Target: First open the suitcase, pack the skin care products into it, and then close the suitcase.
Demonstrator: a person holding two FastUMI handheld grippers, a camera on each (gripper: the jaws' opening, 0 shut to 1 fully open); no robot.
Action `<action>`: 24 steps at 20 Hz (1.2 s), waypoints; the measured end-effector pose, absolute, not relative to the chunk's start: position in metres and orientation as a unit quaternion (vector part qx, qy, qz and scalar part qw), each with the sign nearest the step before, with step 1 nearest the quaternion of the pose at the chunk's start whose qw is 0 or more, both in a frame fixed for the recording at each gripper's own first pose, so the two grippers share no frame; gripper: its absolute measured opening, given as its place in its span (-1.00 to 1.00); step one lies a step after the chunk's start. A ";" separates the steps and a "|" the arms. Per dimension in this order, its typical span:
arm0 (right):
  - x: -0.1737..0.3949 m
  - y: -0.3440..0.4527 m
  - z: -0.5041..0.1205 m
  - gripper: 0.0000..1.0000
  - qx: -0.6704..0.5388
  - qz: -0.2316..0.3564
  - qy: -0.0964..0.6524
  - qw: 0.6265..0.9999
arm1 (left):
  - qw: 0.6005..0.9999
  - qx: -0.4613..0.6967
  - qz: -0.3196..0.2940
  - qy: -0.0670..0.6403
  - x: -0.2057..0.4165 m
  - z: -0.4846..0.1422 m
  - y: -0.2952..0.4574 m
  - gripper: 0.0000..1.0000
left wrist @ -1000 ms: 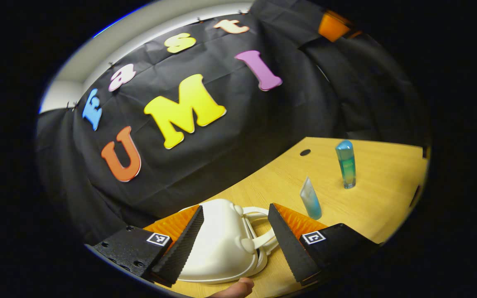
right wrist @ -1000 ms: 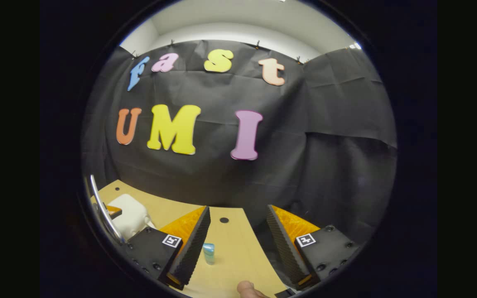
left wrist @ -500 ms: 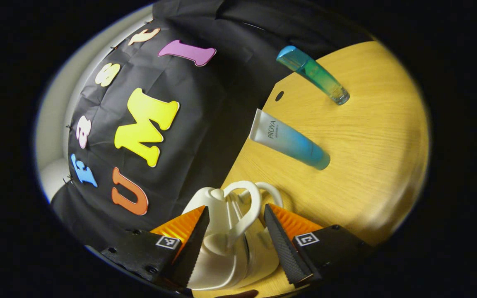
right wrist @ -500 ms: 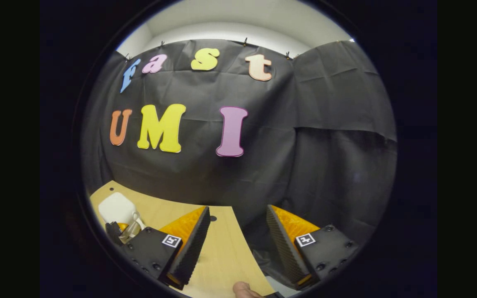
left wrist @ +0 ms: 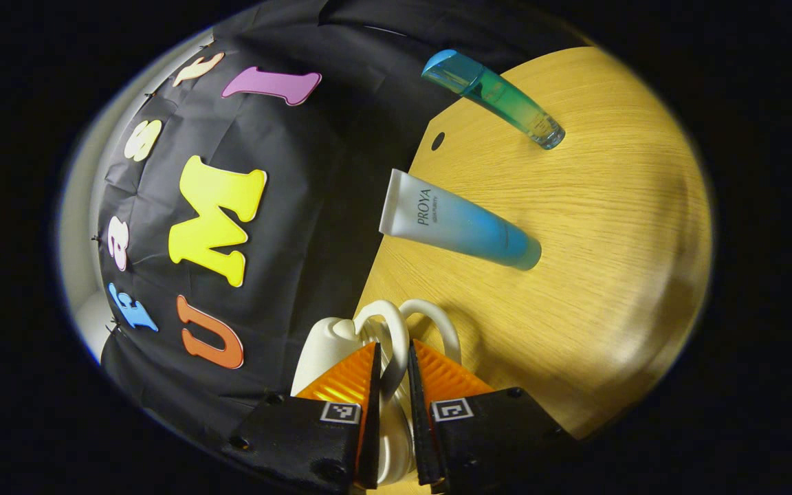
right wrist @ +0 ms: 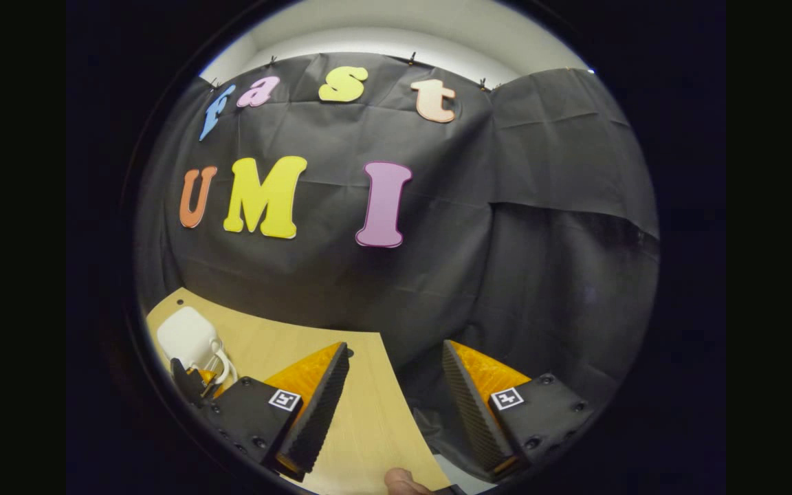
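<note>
The left gripper (left wrist: 390,385) clenches the white suitcase's (left wrist: 324,347) handle (left wrist: 390,330) — fingers pressing both sides. The right gripper (right wrist: 396,392) hangs released (over the tabletop (right wrist: 361,426)).

Black cloth wall (right wrist: 437,275) hung creased behind a light wood-grain table (left wrist: 609,227) with 1 round hole (left wrist: 438,141) near its edge. Pale wall (right wrist: 396,27) showed above the cloth, lit brightly.

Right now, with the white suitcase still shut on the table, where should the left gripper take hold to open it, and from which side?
Probably by a loop handle, as now: the left gripper comes in from the handle end of the suitcase, its fingers closed around one thin loop. The second loop stays free beside it, so pulling could part the two halves.
</note>
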State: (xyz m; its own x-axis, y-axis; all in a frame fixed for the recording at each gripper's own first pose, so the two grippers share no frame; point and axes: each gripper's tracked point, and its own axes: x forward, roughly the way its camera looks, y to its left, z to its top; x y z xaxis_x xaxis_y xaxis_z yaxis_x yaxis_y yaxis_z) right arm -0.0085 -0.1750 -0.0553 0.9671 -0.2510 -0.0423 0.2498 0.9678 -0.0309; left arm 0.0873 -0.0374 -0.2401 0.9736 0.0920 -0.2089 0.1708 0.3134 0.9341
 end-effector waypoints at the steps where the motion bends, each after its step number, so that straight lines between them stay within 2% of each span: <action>1: -0.007 -0.173 -0.057 0.63 -0.011 -0.127 0.026 0.992 | 0.803 0.583 -0.031 0.119 0.089 -0.241 -0.038 -0.57; 4: -0.003 -0.165 -0.058 0.63 -0.005 -0.127 0.034 0.991 | 0.815 0.566 -0.042 0.119 0.090 -0.229 -0.040 -0.69; 5: -0.002 -0.162 -0.058 0.63 -0.005 -0.127 0.035 0.991 | 0.821 0.555 -0.049 0.128 0.092 -0.228 -0.040 -0.79; 9: 0.002 -0.151 -0.054 0.64 -0.012 -0.126 0.033 0.991 | 0.842 0.512 -0.063 0.156 0.091 -0.219 -0.037 -0.91; 11: 0.004 -0.144 -0.052 0.64 -0.015 -0.122 0.031 0.992 | 0.854 0.485 -0.070 0.174 0.093 -0.212 -0.036 -0.94; 16: 0.009 -0.127 -0.048 0.63 -0.023 -0.112 0.028 0.993 | 0.891 0.419 -0.054 0.166 0.080 -0.156 -0.025 -0.94; 24: 0.028 -0.074 -0.049 0.63 -0.027 -0.079 0.037 0.996 | 0.938 0.312 -0.019 0.151 0.065 -0.059 0.052 -0.94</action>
State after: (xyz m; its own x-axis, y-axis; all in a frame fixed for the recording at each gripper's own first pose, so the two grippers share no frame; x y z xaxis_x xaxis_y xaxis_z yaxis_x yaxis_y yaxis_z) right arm 0.0277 -0.0742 -0.0486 0.9846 -0.1600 -0.0703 0.1559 0.9860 -0.0597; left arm 0.0654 0.0525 -0.0587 0.9537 0.0581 -0.2952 0.1305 0.8042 0.5799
